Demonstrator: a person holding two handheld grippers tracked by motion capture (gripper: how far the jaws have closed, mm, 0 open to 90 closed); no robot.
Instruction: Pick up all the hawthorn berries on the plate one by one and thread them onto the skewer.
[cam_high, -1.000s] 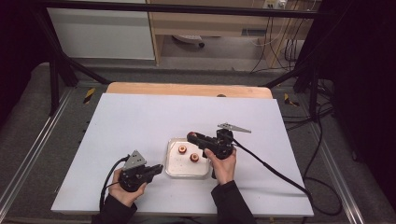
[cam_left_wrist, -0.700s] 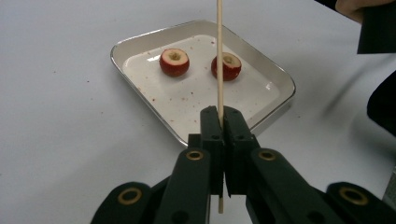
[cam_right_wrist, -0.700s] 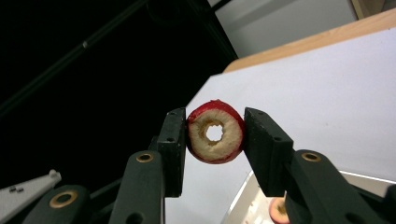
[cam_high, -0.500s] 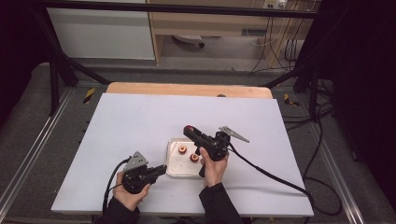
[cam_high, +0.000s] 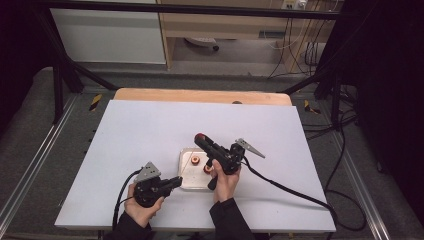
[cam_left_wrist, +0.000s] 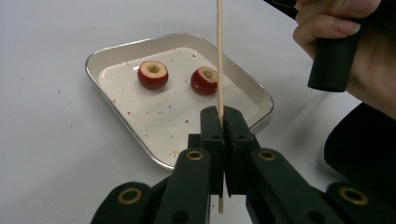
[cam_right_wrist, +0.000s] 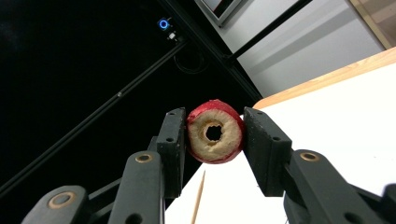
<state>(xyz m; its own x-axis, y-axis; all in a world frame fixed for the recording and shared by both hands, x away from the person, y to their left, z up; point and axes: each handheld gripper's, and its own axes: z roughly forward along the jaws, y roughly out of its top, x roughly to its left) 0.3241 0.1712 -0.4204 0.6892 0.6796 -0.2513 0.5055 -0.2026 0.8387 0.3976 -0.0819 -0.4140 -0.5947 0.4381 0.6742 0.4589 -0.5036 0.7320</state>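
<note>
My left gripper (cam_left_wrist: 223, 116) is shut on a thin wooden skewer (cam_left_wrist: 219, 56) that stands upright between its pads; in the high view this gripper (cam_high: 175, 182) sits low on the table beside the tray. A shallow metal tray (cam_left_wrist: 112, 53) holds two red cored fruit pieces (cam_left_wrist: 152, 74) (cam_left_wrist: 204, 80); the tray (cam_high: 186, 183) lies in the middle of the table. My right gripper (cam_right_wrist: 214, 133) is shut on a third red cored fruit piece (cam_right_wrist: 215, 133), its hole facing the camera. That gripper (cam_high: 200, 138) is raised above the tray and tilted upward, and the skewer's tip (cam_right_wrist: 198, 200) shows below it.
The white tabletop (cam_high: 150, 130) has a wooden strip (cam_high: 200, 96) along its far edge. Black cables (cam_high: 290, 187) trail from the grippers across the table's right front. Dark frame bars and a rail surround the table.
The right gripper has moved left with the fruit piece, from beside the tray to above it, and tilted upward. The left gripper has stayed where it was.
</note>
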